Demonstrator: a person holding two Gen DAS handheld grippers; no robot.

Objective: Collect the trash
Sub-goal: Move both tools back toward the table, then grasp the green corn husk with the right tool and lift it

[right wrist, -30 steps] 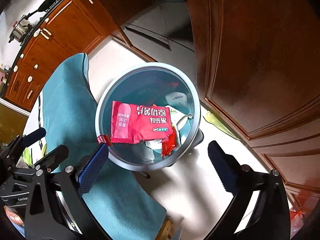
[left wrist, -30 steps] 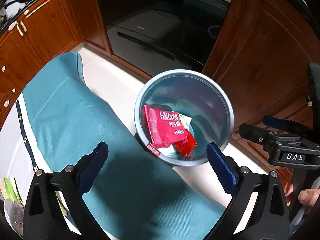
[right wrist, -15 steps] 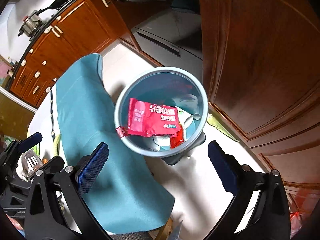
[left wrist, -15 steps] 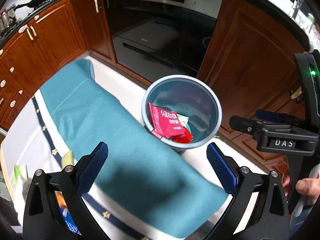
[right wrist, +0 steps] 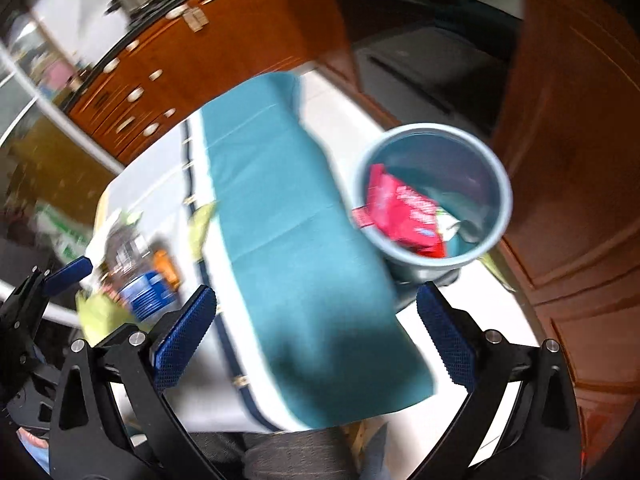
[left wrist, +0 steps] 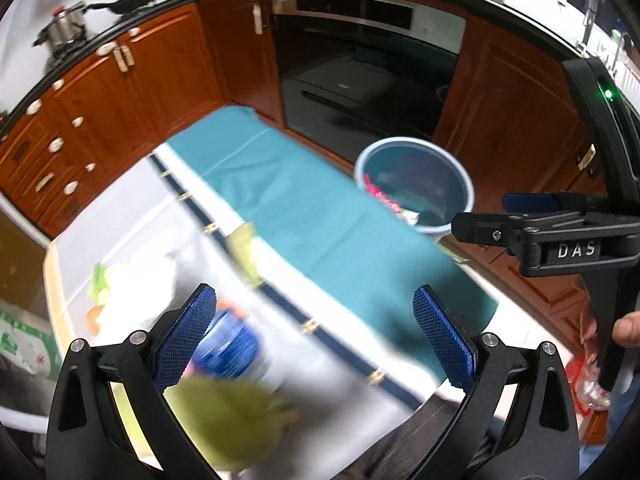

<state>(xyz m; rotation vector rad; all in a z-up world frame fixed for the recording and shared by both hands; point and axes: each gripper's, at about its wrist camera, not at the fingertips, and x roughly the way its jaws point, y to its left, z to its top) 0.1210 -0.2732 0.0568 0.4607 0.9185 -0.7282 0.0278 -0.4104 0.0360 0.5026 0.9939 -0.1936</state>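
Observation:
A grey-blue round bin (left wrist: 416, 186) stands on the floor beside the table; it also shows in the right wrist view (right wrist: 434, 196). A red snack wrapper (right wrist: 404, 216) lies in it against the near rim, with other scraps. My left gripper (left wrist: 316, 344) is open and empty above the table, over blurred trash: a blue round container (left wrist: 230, 346), a green crumpled piece (left wrist: 236, 420) and a yellow-green wrapper (left wrist: 244, 246). My right gripper (right wrist: 320, 344) is open and empty above the teal cloth (right wrist: 296, 248). It appears from the side in the left wrist view (left wrist: 520, 222).
The table carries a white cloth with a navy stripe (left wrist: 280, 304) and a teal runner (left wrist: 320, 220). Wooden cabinets (left wrist: 120, 92) and a dark oven (left wrist: 360, 72) stand behind. A cabinet door (right wrist: 568, 160) is close to the bin. The frames are motion-blurred.
Both grippers have pulled back and up from the bin toward the table. The bin looks smaller and farther right. The trash on the table has come into view.

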